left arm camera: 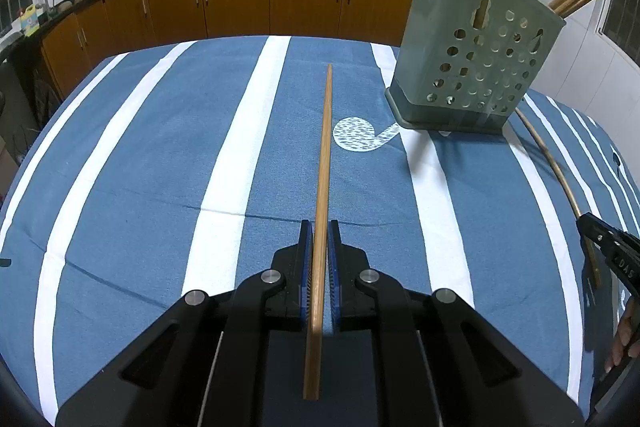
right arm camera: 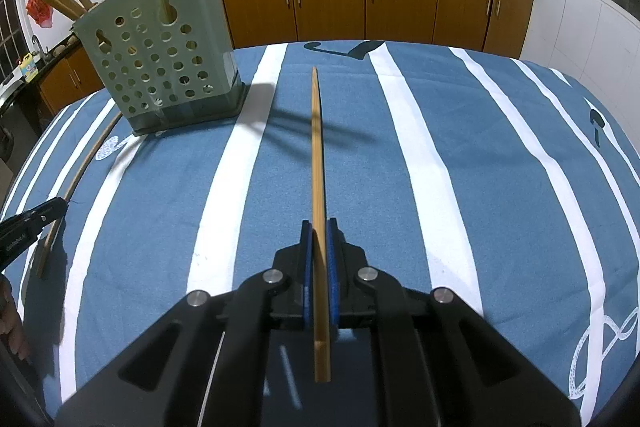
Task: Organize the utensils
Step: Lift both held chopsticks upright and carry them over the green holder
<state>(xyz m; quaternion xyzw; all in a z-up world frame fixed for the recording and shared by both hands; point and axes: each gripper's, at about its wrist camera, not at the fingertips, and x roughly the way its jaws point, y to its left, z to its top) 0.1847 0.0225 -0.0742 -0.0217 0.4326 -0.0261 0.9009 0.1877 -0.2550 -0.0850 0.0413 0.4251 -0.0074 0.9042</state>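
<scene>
L gripper (left arm camera: 319, 227) jaws clamp a chopstick (left arm camera: 325, 147); R gripper (right arm camera: 319, 227) jaws clamp another (right arm camera: 316, 147). Holder (left arm camera: 472, 67) at 1 o'clock from L, on worktop (left arm camera: 160, 167).

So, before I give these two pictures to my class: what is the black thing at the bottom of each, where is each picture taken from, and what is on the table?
Each picture comes from a camera mounted on a hand-held claw, looking forward along its two fingers. There is no robot: a person holds one claw in each hand. The left claw is shut on a chopstick; the right claw is shut on another chopstick. Both are over a table with a blue and white striped cloth. On it stands a grey-green holder with holes, already containing chopsticks. Each claw shows at the edge of the other's picture.
</scene>
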